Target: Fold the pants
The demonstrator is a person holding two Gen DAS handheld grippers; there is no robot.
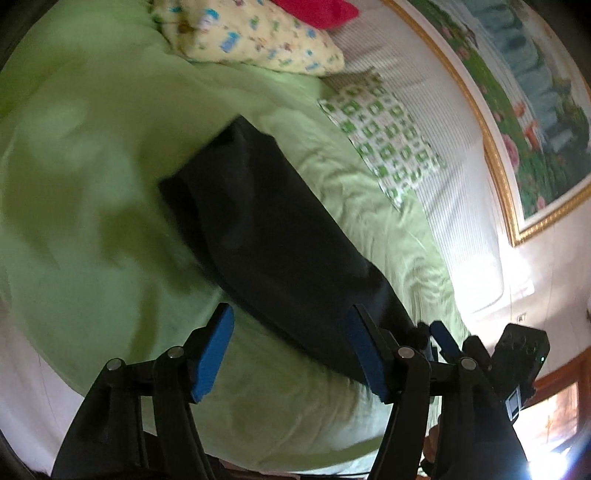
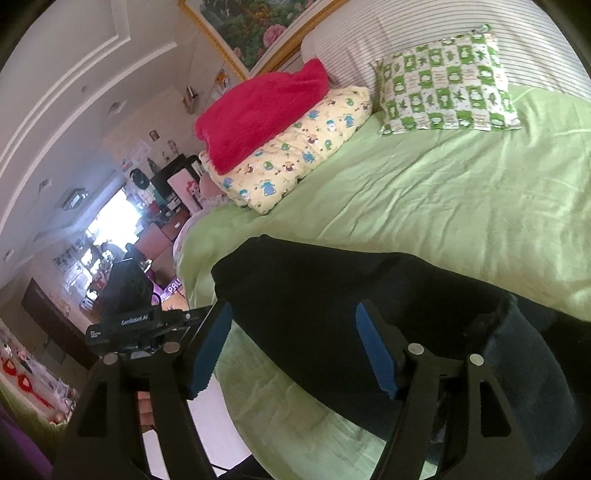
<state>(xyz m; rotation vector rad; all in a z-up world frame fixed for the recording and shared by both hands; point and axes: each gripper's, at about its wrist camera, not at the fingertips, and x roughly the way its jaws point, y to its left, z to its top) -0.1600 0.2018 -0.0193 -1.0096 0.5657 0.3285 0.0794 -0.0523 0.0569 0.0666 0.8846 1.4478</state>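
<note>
Dark navy pants (image 1: 266, 229) lie in a long folded strip on the light green bedsheet (image 1: 92, 206), running from the bed's middle toward its near edge. My left gripper (image 1: 291, 354) is open with blue pads, hovering just above the near end of the pants, holding nothing. In the right wrist view the pants (image 2: 332, 302) stretch across the foreground on the green sheet (image 2: 443, 206). My right gripper (image 2: 291, 350) is open over the pants, empty. The right gripper also shows in the left wrist view (image 1: 439, 336), at the pants' end.
A yellow patterned pillow (image 2: 295, 147) with a red fuzzy blanket (image 2: 262, 110) on top and a green-white checked pillow (image 2: 447, 85) lie at the striped headboard (image 2: 369, 33). A framed flower picture (image 1: 535, 110) hangs on the wall. Cluttered shelves (image 2: 74, 280) stand beyond the bed's edge.
</note>
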